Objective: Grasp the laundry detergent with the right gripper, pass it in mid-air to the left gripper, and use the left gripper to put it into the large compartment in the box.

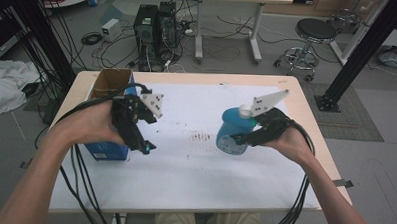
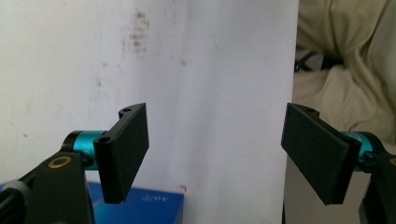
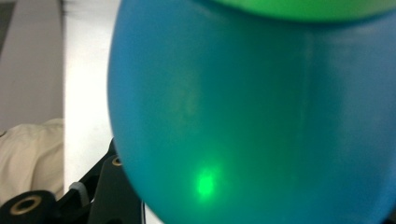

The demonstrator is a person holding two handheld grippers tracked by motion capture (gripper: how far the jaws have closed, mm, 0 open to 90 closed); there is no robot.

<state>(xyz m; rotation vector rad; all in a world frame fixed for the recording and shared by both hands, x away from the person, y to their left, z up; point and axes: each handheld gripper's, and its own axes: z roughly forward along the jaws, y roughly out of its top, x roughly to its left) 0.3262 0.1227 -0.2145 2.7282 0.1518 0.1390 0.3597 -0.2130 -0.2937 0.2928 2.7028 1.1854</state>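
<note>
Keeping the blue bottle upright matters while the right gripper clasps it, and the left gripper, jaws wide and empty, can steady it.

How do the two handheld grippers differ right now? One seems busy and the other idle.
The right gripper is closed on a blue bottle, while the left gripper holds nothing. The left gripper's jaws stand wide apart over the white sheet; in the right gripper view the bottle sits right against the camera. The left gripper is beside a blue box; the right gripper is on the sheet's other side. Both are black, hand-held and trail cables.
</note>
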